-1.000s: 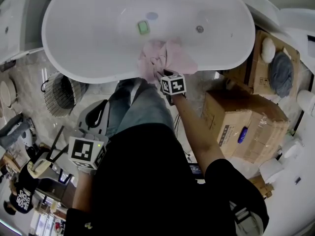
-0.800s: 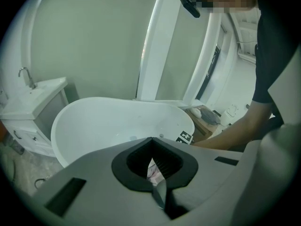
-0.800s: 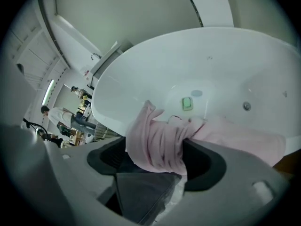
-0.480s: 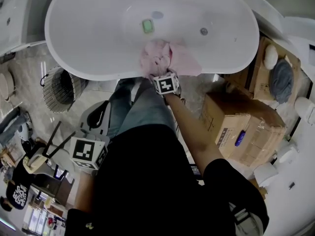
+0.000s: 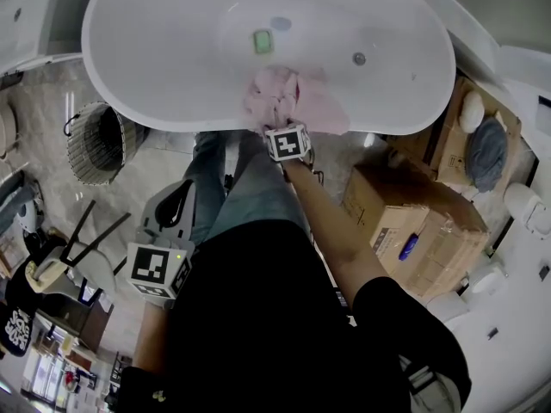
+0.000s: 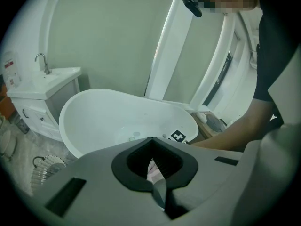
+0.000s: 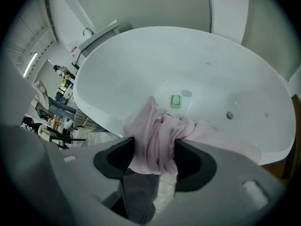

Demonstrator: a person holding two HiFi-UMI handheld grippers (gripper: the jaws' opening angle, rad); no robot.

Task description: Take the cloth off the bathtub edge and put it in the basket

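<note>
Since a second ago the right gripper (image 5: 284, 136) has slid a little to the left along the tub (image 5: 172, 50) rim in the head view. It now sits at the near edge of the cloth (image 5: 288, 101). Its jaws have just been closing. The right gripper view shows them clamped on a bunched fold of the pink cloth, one dark pad pressing on each side. Beyond the jaws the rest of the cloth lies over the rim, with a flat tail spreading out to the right of them. Farther ahead of the jaws, on the tub floor, lies a small green block (image 7: 176, 100), just beside the drain (image 7: 186, 93).

The basket (image 5: 99, 143) stands on the floor outside the tub, well to the left of the right jaws and apart from the cloth.

The left gripper (image 6: 157, 182) has drifted slightly and hangs low by the person's leg, well apart from the cloth. Its jaws are together at the tips, with nothing between them. A sliver of pink shows far behind the gap in the pads. The tub lies ahead of these jaws, and the basket is down to their left.
</note>
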